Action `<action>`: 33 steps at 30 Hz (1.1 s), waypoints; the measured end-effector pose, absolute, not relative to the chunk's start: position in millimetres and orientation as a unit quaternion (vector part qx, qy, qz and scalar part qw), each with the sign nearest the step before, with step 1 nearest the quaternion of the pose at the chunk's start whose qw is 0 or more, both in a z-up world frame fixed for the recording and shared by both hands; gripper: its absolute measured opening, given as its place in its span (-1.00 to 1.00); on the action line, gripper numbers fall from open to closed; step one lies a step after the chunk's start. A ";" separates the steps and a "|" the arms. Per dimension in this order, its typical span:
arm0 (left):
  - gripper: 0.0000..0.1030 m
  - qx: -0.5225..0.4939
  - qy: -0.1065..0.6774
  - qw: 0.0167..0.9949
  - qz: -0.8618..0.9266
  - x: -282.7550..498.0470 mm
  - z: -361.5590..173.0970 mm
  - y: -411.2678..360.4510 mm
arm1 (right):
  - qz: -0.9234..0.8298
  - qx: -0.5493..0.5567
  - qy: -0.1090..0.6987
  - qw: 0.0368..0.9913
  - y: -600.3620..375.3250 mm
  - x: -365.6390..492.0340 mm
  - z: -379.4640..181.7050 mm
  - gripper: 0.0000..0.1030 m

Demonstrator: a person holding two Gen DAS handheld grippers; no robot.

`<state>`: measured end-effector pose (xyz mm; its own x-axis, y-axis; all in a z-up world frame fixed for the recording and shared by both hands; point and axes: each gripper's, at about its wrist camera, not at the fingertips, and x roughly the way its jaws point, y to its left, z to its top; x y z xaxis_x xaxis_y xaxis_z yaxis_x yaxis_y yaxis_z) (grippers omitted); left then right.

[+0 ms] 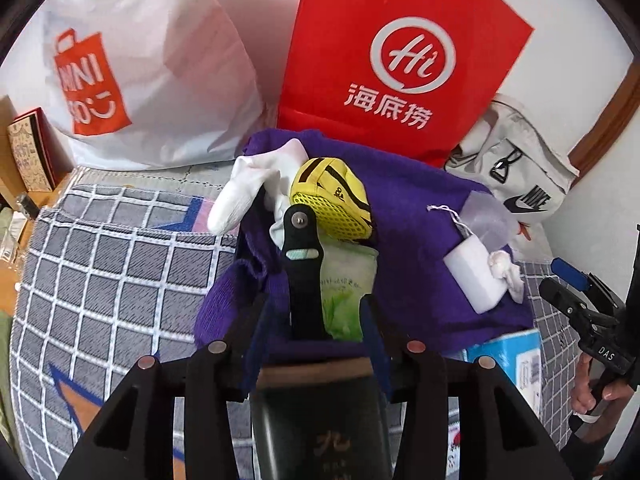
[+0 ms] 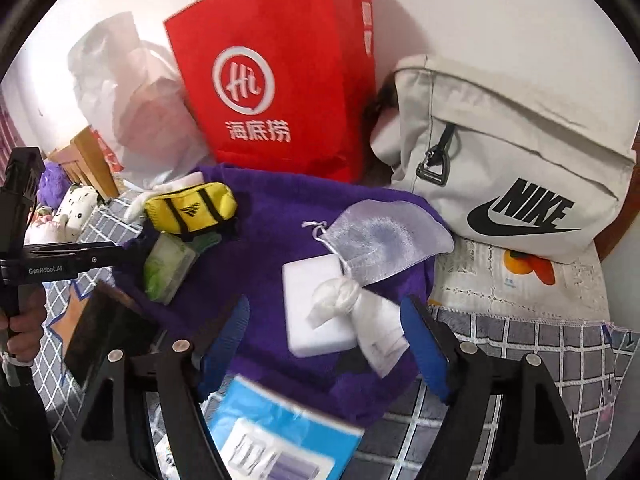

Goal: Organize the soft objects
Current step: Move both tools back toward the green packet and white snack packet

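Both tongs stood over a purple cloth (image 2: 260, 216) spread on a checked bedcover (image 1: 120, 260). The right tongs (image 2: 326, 344) were released, blue pads wide apart, nothing pressed between them; a white block (image 2: 308, 304) and a knotted white rag (image 2: 340, 300) lay on the cloth in the gap between the pads, touching neither. A sheer drawstring pouch (image 2: 384, 240) lay just beyond, overlapping the block's far corner. The left tongs (image 1: 316, 332) were partly parted, framing a black strap (image 1: 302, 264) and a green tissue pack (image 1: 348, 292); whether the pads touched either could not be told. Past the strap sat a yellow mesh pouch (image 1: 332, 200) beside a white sock (image 1: 244, 192), all on the cloth. A blue box (image 2: 280, 428) poked out from under the cloth's near edge. Against the wall leaned a red paper bag (image 1: 400, 52), a white shopping bag (image 1: 160, 72) and a grey backpack (image 2: 512, 160). A hand (image 1: 592, 392) gripped the right tool's handle.
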<state>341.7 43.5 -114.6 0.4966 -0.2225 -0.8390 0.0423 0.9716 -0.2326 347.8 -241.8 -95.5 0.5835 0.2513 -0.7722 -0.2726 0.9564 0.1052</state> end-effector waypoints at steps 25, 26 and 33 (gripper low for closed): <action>-0.09 -0.057 0.466 0.873 -0.132 177.6 -107.8 -4.4 | 0.202 0.016 0.410 0.889 -243.0 142.6 -96.5 0.50; -0.09 -0.058 0.467 0.872 -0.132 174.5 -110.4 -4.8 | 0.207 0.016 0.409 0.888 -242.2 136.7 -99.9 0.50; -0.09 -0.055 0.481 0.866 -0.125 159.2 -131.4 -10.2 | 0.272 -0.024 0.413 0.869 -217.4 111.6 -130.0 0.51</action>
